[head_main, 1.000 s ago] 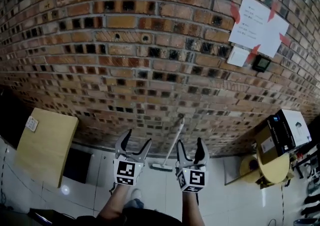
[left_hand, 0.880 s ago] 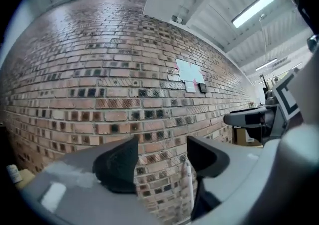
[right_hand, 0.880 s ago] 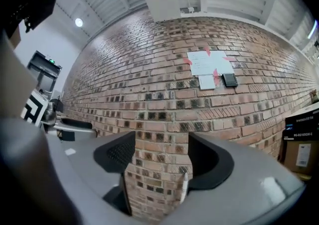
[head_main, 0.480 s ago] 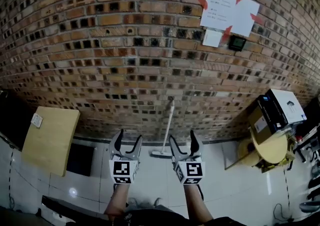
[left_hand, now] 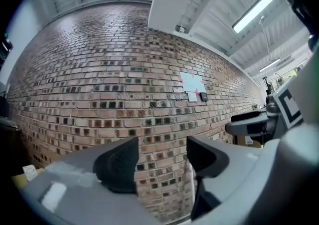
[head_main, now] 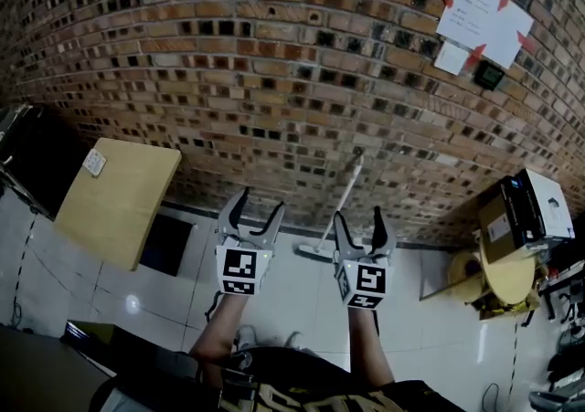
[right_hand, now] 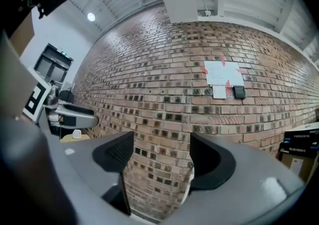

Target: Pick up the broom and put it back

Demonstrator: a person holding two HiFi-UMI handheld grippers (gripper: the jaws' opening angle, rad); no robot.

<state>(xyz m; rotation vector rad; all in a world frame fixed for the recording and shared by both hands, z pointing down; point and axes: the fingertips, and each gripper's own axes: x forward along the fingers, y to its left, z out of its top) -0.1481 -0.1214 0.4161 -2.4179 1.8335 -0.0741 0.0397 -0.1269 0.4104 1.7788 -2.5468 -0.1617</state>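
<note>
The broom (head_main: 340, 209) has a white handle and leans against the brick wall, with its head (head_main: 313, 252) on the tiled floor. My left gripper (head_main: 258, 204) is held level to the left of the broom, open and empty. The right gripper (head_main: 359, 218) is just right of the handle and short of it; its jaws have just been opening, with nothing between them. In the left gripper view the open gripper (left_hand: 162, 164) faces the wall, with the handle (left_hand: 191, 184) by the right jaw. In the right gripper view the gripper (right_hand: 162, 161) is likewise open, with the handle (right_hand: 189, 181) beside its right jaw.
A light wooden tabletop (head_main: 119, 200) stands at the left with a dark box (head_main: 169, 244) under it. At the right, cardboard boxes (head_main: 521, 214) are stacked beside a round yellow stand (head_main: 494, 278). Taped papers (head_main: 484, 15) and a black switch (head_main: 489, 75) are on the wall.
Both grippers have moved on level, side by side, as the head view swung. The broom still leans on the wall and now shows between and just beyond the two grippers.
</note>
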